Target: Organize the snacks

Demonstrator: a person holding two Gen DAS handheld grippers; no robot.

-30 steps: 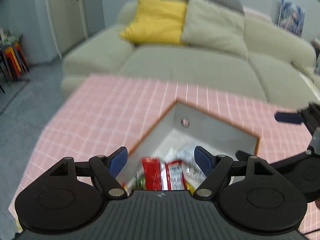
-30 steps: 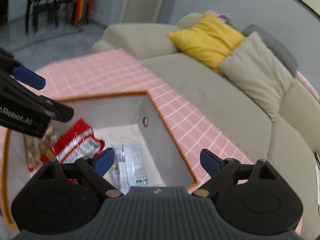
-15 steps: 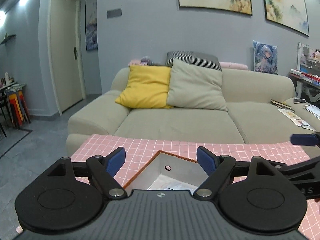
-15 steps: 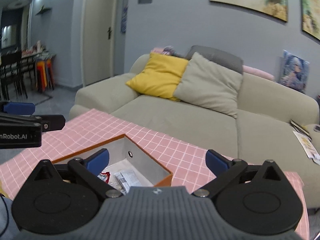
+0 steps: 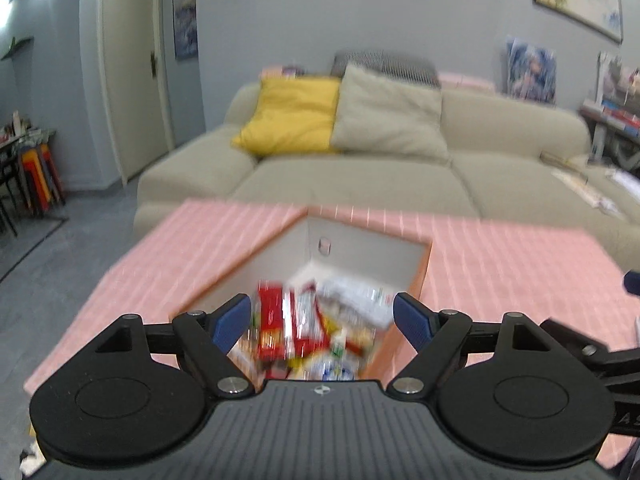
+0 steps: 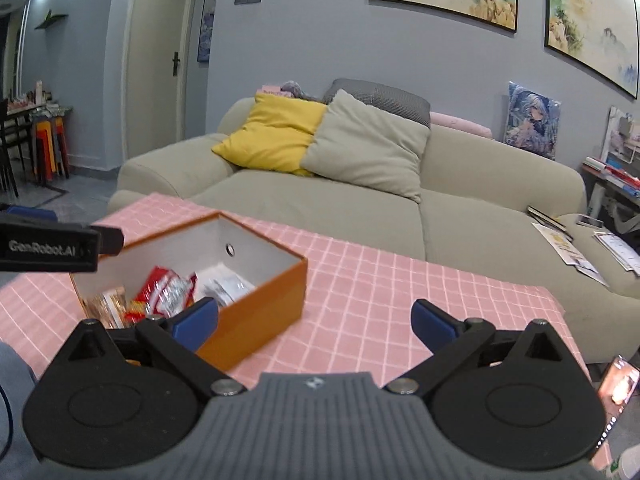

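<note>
On the pink checked desk (image 6: 360,280), snack packets (image 6: 168,292) lay inside the orange box (image 6: 260,304). Left gripper (image 5: 322,316) and right gripper (image 6: 314,320) stood released, empty. Packets looked light, crinkly, slippery; grasp a flat sealed edge.

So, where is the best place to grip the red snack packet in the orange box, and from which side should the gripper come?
Probably the upper crimped end of the red snack packet, approached from above: it leans among other packets inside the orange box, whose walls block any side approach. The left gripper is open and above it.
</note>
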